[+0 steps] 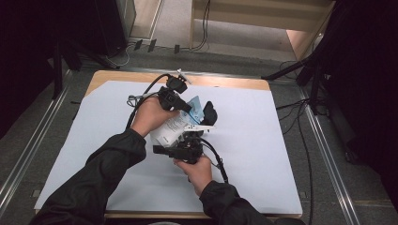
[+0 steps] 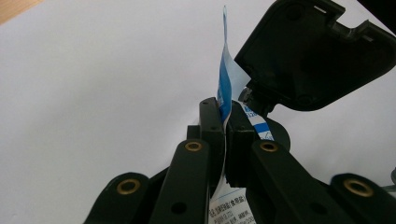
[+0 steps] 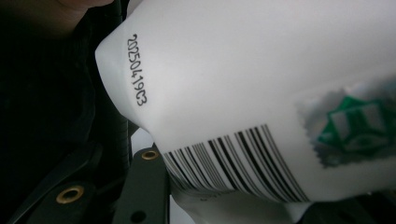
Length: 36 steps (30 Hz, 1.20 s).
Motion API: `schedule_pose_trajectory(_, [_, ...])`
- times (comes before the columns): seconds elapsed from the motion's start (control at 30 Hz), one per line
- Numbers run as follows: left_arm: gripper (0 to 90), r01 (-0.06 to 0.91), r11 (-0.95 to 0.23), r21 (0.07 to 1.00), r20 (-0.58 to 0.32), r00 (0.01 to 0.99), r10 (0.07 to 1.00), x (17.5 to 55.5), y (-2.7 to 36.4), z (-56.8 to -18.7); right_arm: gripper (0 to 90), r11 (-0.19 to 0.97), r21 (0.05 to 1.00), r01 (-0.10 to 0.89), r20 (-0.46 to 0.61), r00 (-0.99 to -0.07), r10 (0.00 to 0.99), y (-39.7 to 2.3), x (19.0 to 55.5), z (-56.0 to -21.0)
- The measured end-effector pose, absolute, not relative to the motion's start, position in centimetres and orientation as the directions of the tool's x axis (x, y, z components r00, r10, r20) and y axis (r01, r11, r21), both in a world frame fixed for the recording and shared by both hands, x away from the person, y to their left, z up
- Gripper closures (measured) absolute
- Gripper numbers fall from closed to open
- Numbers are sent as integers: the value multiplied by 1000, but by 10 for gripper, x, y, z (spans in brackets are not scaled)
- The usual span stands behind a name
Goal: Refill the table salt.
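My left hand-held gripper (image 2: 225, 122) is clamped tight on the blue top edge of the white pouch (image 1: 174, 125), the thin film pinched flat between its jaws. Just past those jaws, in the left gripper view, one black jaw plate of my right hand-held gripper (image 1: 202, 123) stands touching the same edge. The right one is closed around the pouch's fuller body; its own view looks straight onto the pouch's barcode (image 3: 233, 163) and printed date code (image 3: 137, 70), with the pouch bulging over the jaw. So the pouch hangs between the two tools, lifted off the white surface (image 1: 263, 154), near its middle.

I judge this as the two-handed hold before opening or tearing the sealed top. The next move calls for the right to keep the body steady while the left pulls the edge away, without letting the slick film slip out.
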State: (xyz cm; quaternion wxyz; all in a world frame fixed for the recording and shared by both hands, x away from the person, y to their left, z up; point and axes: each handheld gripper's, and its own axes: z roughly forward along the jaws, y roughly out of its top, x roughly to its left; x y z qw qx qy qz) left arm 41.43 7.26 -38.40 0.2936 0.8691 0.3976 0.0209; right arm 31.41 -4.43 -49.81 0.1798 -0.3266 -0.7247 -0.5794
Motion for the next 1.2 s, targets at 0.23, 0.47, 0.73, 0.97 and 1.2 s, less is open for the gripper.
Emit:
schedule_pose_trajectory(0.23, [894, 677, -514, 527, -190, 684, 705, 414, 71, -383, 665, 108, 719, 687, 648, -719, 252, -45, 315, -498])
schedule_pose_trajectory(0.47, [893, 675, -517, 527, -190, 686, 703, 414, 71, -383, 666, 109, 718, 687, 648, -718, 253, -45, 315, -499])
schedule_pose_trajectory(0.73, [889, 673, -521, 526, -189, 689, 700, 413, 71, -384, 666, 116, 716, 689, 650, -717, 252, -45, 315, -499])
schedule_pose_trajectory(0.97, [891, 671, -524, 524, -185, 691, 699, 413, 71, -384, 666, 119, 715, 689, 650, -718, 250, -45, 315, -498])
schedule_pose_trajectory(1.2, [896, 682, -515, 520, -181, 677, 713, 413, 70, -384, 652, 124, 721, 682, 638, -723, 264, -44, 314, -498])
